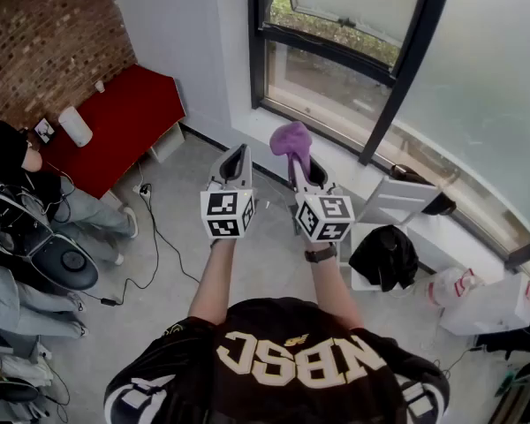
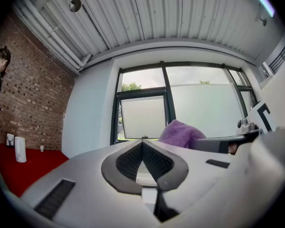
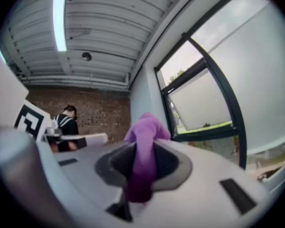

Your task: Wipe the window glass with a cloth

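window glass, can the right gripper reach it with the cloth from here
Probably yes. The right gripper is shut on the purple cloth and raised toward the window glass, with nothing between them; only open air is left to cross.

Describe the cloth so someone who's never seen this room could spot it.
Find the big window; in front of it a person holds up two grippers. The cloth sticks up from the fingers of the right gripper. It is the only purple, fluffy thing there; the left gripper holds nothing.

Left gripper [image 2: 142, 142], fingers [image 2: 128, 161] together; purple cloth [image 2: 180, 133] just beyond.
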